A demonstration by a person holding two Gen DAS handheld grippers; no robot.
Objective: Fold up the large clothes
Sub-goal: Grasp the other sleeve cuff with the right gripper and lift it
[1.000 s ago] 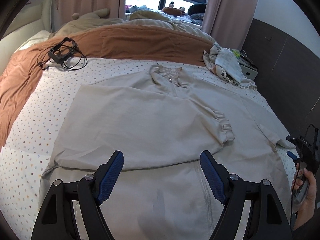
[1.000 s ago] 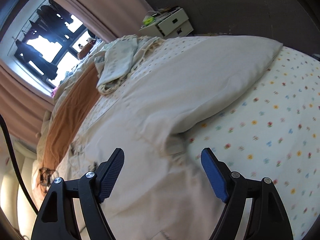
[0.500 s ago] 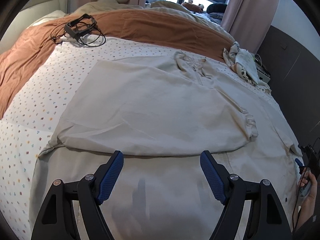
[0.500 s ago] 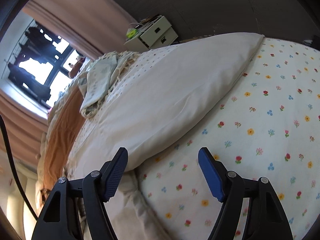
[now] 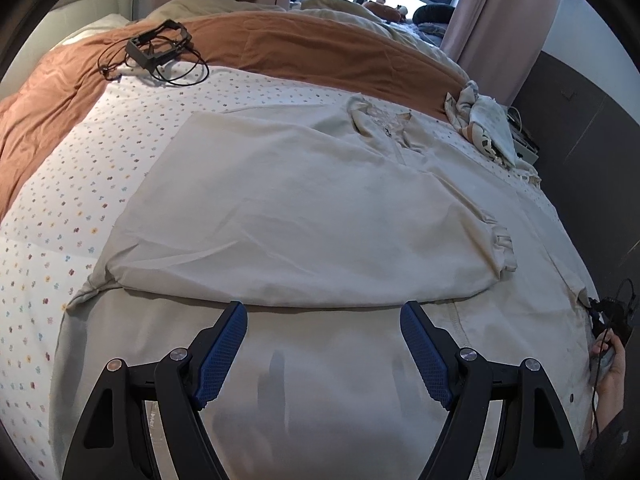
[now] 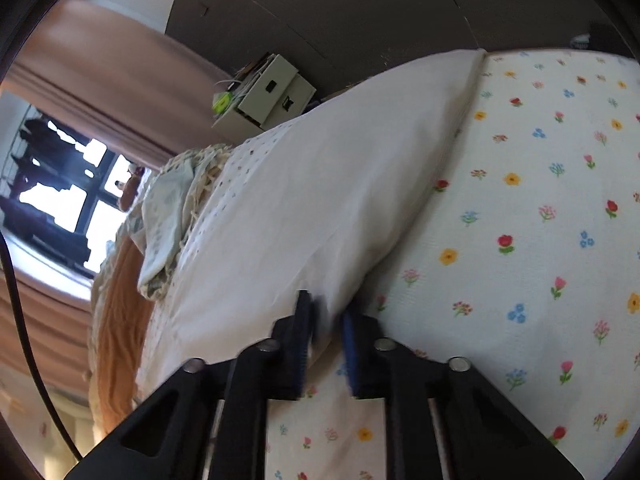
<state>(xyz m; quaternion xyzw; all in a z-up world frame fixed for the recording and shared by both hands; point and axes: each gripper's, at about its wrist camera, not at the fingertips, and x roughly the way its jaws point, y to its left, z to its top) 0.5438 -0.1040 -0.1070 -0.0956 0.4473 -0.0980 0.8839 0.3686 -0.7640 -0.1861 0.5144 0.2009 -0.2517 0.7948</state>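
Observation:
A large beige garment [image 5: 300, 208] lies spread on the bed, collar [image 5: 384, 120] at the far end. One sleeve is folded across the body, its ruffled cuff [image 5: 502, 244] toward the right. My left gripper [image 5: 324, 316] hovers open over the garment's lower part, with nothing between its blue pads. At the garment's right edge a hand [image 5: 612, 364] holds my right gripper [image 5: 604, 316]. In the right wrist view my right gripper [image 6: 326, 320] is closing its jaws, nearly together, on the edge of the beige garment [image 6: 320, 200].
A flower-print sheet [image 5: 60, 200] covers the bed, with a brown blanket [image 5: 300, 44] at the far end. A black device with cables [image 5: 158, 46] lies far left. A small pile of clothes [image 5: 488, 128] sits far right. A white drawer unit [image 6: 268, 92] stands by the dark wall.
My right gripper slid along the bed to the garment's edge and went from wide open to nearly shut on the cloth. My left gripper sank toward the garment and stayed open.

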